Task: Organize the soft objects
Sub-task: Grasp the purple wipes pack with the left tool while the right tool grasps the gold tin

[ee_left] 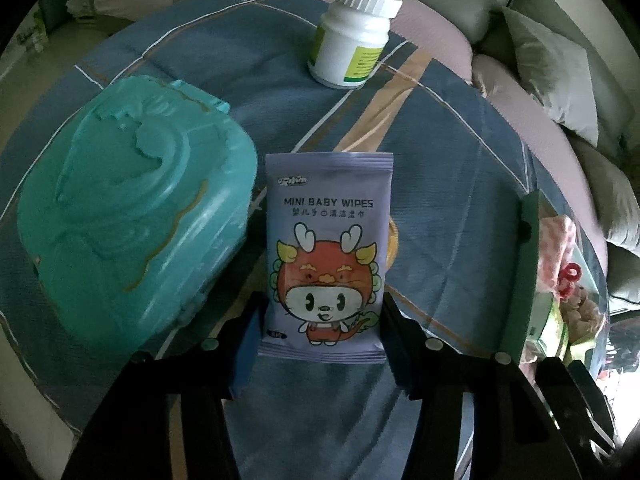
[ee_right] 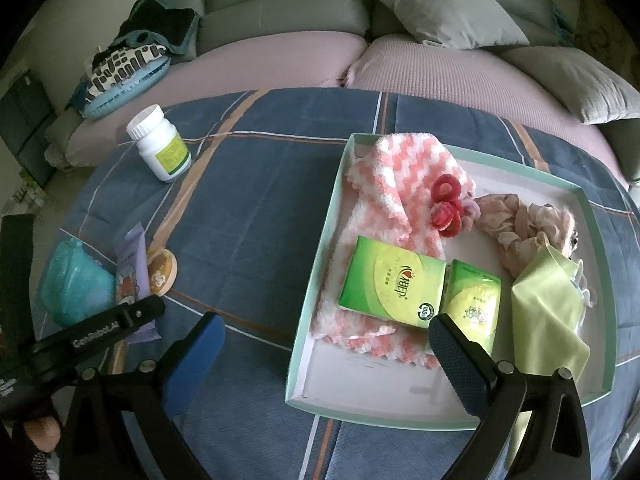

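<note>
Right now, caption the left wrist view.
Left tool closed on baby wipes pack, beside teal case.

The blue plaid quilt [ee_right: 256, 216] lies bare across its middle, between the white bottle [ee_right: 160, 144] and the shallow tray [ee_right: 320, 280] — open passage there. The tray's near end [ee_right: 380, 392] is free; farther in, a pink sock [ee_right: 392, 184] and green tissue packs [ee_right: 392, 280] fill it. On the left, a teal box [ee_left: 128, 216] crowds the wipes pack [ee_left: 328, 248] — the pack's right side is clearer
</note>
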A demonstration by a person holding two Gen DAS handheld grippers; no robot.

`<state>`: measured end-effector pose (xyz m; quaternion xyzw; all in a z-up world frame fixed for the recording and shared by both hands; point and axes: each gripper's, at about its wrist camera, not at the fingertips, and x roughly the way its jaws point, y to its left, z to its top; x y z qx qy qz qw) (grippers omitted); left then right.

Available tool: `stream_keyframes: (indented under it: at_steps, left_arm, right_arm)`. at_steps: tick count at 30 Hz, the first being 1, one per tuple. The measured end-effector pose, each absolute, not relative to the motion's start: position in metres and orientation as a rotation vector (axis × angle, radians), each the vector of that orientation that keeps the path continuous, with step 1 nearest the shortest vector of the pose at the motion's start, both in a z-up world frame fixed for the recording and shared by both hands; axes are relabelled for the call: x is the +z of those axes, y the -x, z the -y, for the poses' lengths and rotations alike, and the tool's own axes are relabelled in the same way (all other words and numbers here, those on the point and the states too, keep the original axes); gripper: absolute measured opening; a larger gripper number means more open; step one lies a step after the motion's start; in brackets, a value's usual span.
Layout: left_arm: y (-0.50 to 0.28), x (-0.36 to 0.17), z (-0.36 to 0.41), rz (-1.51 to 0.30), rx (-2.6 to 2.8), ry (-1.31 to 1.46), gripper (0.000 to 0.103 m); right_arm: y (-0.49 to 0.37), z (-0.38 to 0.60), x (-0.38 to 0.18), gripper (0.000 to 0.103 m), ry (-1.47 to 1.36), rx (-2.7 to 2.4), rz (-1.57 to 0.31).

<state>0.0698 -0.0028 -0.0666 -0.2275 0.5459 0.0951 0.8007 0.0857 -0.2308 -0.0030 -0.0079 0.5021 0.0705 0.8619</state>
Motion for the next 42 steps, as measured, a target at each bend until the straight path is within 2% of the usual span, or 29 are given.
stream_keyframes:
  at_steps: [15,35,42]
  left_arm:
    - [-0.069,-0.048,0.014,-1.124,0.146,0.479,0.057]
    - [-0.074,0.003,0.035,-0.978,0.022,0.389,0.057]
    - [-0.083,0.022,0.02,-0.922,0.042,0.371,0.057]
  right_arm:
    - [-0.085,0.233,-0.003,0.103,0.011,0.14,-1.048]
    - [-0.087,0.227,0.006,0.103,-0.021,0.16,-0.989]
    - [-0.091,0.207,0.006,0.103,-0.026,0.215,-0.962]
